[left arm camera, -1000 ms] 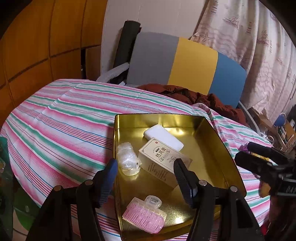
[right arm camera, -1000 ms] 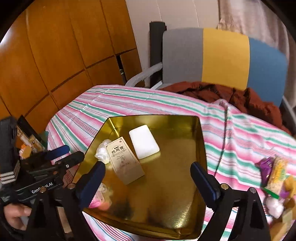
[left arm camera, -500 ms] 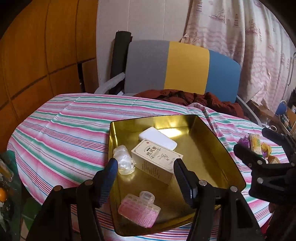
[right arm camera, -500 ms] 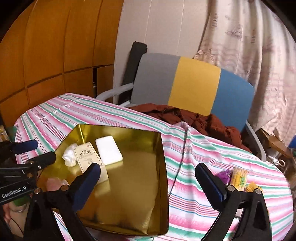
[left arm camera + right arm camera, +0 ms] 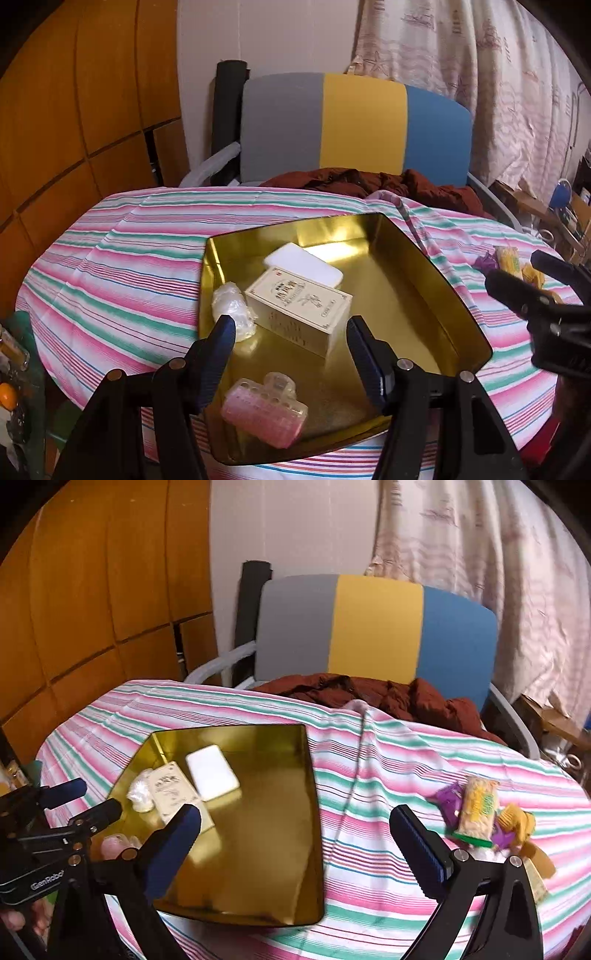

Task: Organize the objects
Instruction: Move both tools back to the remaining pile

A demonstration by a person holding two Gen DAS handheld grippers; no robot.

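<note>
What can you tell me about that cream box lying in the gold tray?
The box is a cream-coloured carton, cardboard by the look of it, with dark printed characters and a thin border on its top face. It looks closed and lies flat on its broad side inside the gold tray, near the tray's left part. A white slab sits just behind it and a clear plastic wad lies against its left side. No hand-held gripper touches it.

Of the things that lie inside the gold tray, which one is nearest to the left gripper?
The pink hair roller, at the near end of the gold tray, just below the open left gripper. The cream box, white block and plastic bundle lie farther back.
</note>
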